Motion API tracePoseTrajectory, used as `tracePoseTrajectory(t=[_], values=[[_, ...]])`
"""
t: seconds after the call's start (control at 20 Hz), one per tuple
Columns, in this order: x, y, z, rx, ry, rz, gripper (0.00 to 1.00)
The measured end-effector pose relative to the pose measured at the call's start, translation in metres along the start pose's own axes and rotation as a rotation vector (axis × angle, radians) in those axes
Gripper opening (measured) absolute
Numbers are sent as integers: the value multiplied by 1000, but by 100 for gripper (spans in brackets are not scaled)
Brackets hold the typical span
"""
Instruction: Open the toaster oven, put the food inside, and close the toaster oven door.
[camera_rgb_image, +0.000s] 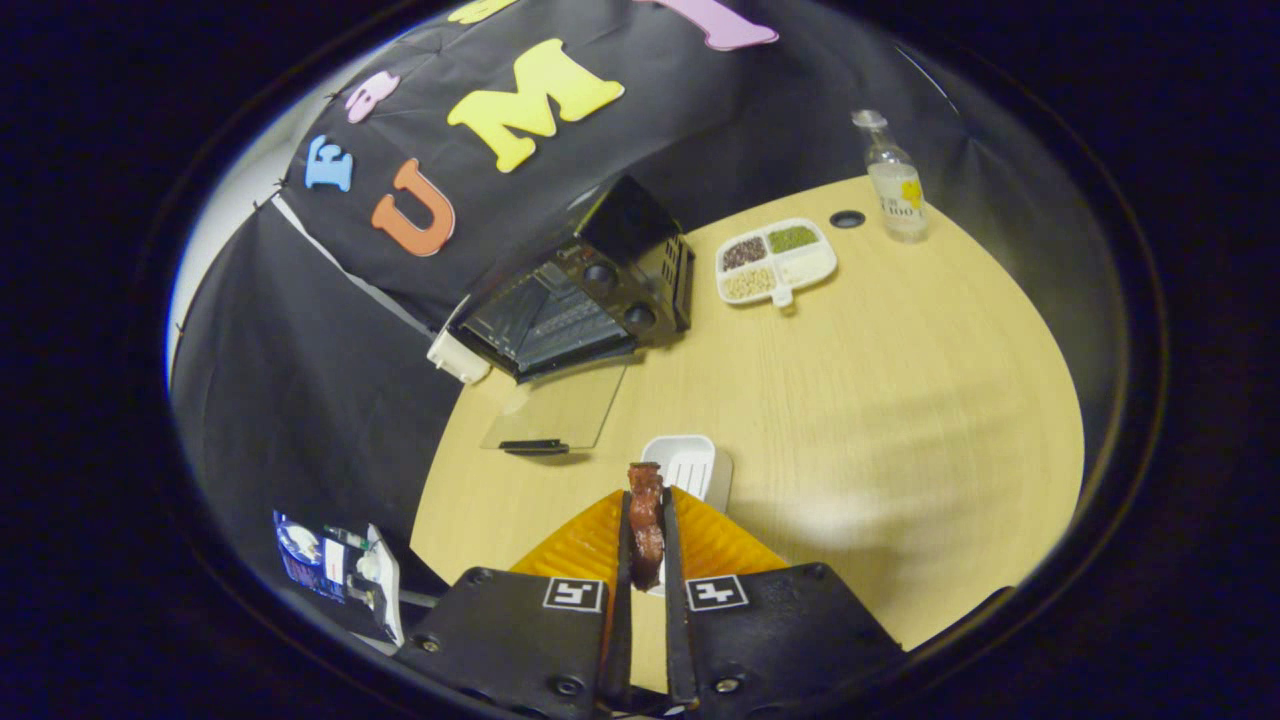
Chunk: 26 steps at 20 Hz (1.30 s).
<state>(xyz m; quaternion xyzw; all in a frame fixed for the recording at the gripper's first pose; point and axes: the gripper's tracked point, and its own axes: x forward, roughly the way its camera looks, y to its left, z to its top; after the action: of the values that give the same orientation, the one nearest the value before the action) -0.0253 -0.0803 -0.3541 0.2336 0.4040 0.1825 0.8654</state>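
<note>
The tongs (645, 520) are clamped on a brown piece of food (646, 522), both fingers pressing its sides, held up above the wooden surface (900, 400). Just past the fingertips sits a small white dish (688, 464). Beyond that stands the oven (580, 295) at the surface's far edge against the black cloth, its glass door (555, 410) dropped flat open toward the tongs. To the oven's right lies a white divided tray (776, 262) of grains, and further right a clear bottle (893, 180) stands upright.
</note>
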Motion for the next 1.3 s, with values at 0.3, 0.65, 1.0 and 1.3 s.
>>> tracePoseTrajectory(t=[0.3, 0.65, 1.0, 1.3], values=[[37, 71, 23, 25, -59, 62, 17], [139, 135, 56, 145, -190, 112, 17], [234, 149, 105, 405, -460, 22, 17], [293, 152, 144, 544, -603, 4, 17]])
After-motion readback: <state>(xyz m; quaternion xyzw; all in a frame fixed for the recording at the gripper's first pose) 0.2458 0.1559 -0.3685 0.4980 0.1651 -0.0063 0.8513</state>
